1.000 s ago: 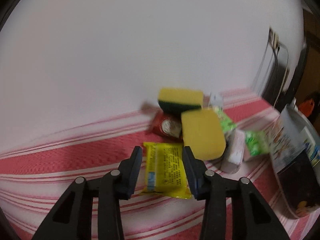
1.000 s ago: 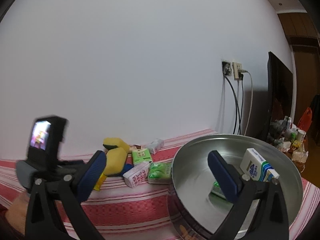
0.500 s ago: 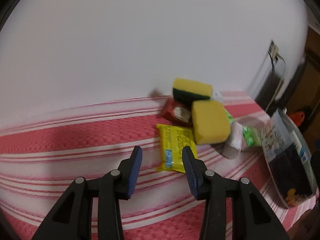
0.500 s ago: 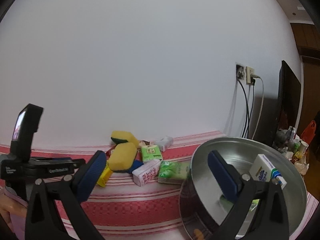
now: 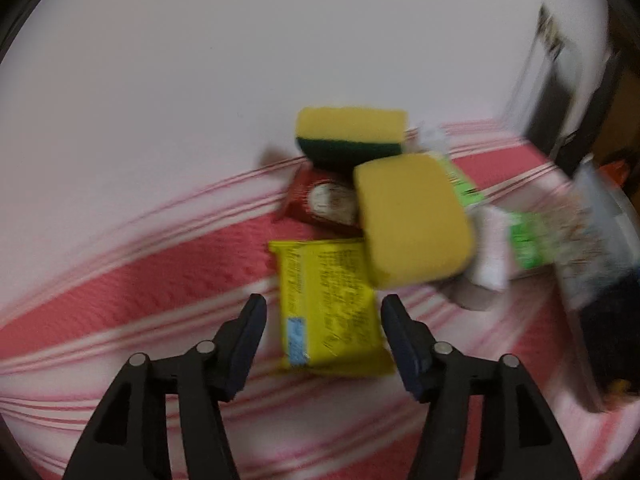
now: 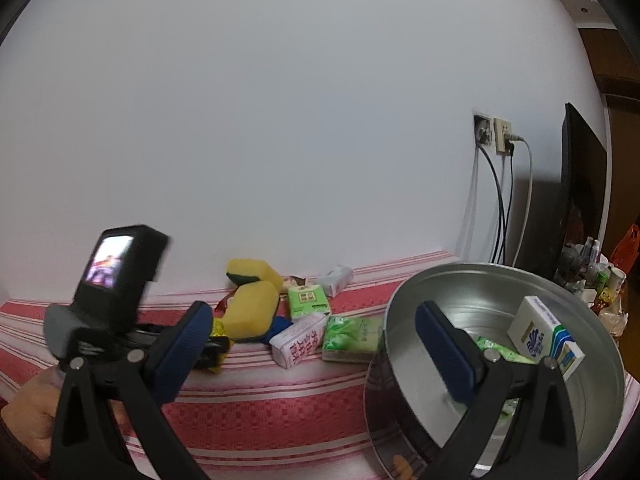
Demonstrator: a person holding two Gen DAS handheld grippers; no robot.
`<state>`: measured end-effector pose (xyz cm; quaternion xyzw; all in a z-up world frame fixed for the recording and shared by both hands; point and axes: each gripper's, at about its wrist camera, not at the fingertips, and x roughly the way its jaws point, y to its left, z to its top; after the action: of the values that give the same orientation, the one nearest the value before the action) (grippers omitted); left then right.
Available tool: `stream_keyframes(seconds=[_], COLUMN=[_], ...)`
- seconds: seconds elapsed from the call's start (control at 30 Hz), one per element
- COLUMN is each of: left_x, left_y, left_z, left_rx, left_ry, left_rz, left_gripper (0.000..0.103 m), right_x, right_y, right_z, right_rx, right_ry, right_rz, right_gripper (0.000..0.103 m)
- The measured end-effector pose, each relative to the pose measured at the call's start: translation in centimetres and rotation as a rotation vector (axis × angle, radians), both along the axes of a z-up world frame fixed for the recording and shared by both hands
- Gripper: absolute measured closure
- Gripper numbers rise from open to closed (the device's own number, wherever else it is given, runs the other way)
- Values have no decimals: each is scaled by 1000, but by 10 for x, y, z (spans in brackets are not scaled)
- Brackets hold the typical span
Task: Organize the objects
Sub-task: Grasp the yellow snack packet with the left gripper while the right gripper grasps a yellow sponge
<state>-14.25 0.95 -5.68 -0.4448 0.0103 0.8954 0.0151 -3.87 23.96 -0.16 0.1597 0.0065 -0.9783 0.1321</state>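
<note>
Left hand-held gripper (image 5: 322,320), jaws just opened apart, straddles yellow packet (image 5: 328,304) at lower centre, likely light, crinkly, slippery; pinch its long edges, clear of sponge (image 5: 412,220).

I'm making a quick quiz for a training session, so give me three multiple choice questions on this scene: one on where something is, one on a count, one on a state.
1. Where does the yellow packet lie?
A. On the striped cloth, ahead of the left tool
B. Inside the metal tub
C. On top of a sponge

2. How many yellow sponges are in the pile?
A. One
B. Two
C. Four

3. How does the left tool stand?
A. Shut on the packet
B. Open, its jaws either side of the packet's near end
C. Shut on a sponge

Answers: 1 A, the packet lies flat on the striped cloth, outside the metal tub. 2 B, one green-backed sponge and one sponge leaning in front. 3 B, gaps show beside both pads.
</note>
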Motion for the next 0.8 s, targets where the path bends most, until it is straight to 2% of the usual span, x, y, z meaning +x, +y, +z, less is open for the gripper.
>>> stream_keyframes(seconds=[0.07, 0.17, 0.2, 0.27, 0.4, 0.53, 0.6, 0.7, 0.8], left_x=[-8, -7, -5, 0, 9, 30, 46, 64, 74], left_y=[-2, -10, -13, -19, -36, -49, -55, -67, -83], left_z=[-8, -8, -7, -6, -1, 16, 28, 42, 50], left_rx=[7, 25, 36, 49, 138, 146, 132, 103, 117], left_ry=[-37, -15, -8, 4, 26, 119, 193, 282, 330], left_rz=[17, 39, 43, 54, 89, 118, 141, 180, 216], left_gripper=[38, 37, 39, 51, 51, 51, 51, 51, 51], right_x=[-1, -1, 0, 2, 4, -6, -16, -46, -77], right_y=[-2, -5, -7, -10, -15, -23, -31, -56, -78], right_z=[-1, -2, -2, -2, -2, -2, -1, -1, -8], right_rx=[7, 26, 35, 51, 76, 82, 86, 82, 87], right_ry=[-6, -3, 3, 14, 27, -6, -40, -126, -215], right_rz=[3, 4, 2, -2, -3, 26, 47, 109, 128], right_gripper=[0, 0, 0, 0, 0, 0, 0, 2, 7])
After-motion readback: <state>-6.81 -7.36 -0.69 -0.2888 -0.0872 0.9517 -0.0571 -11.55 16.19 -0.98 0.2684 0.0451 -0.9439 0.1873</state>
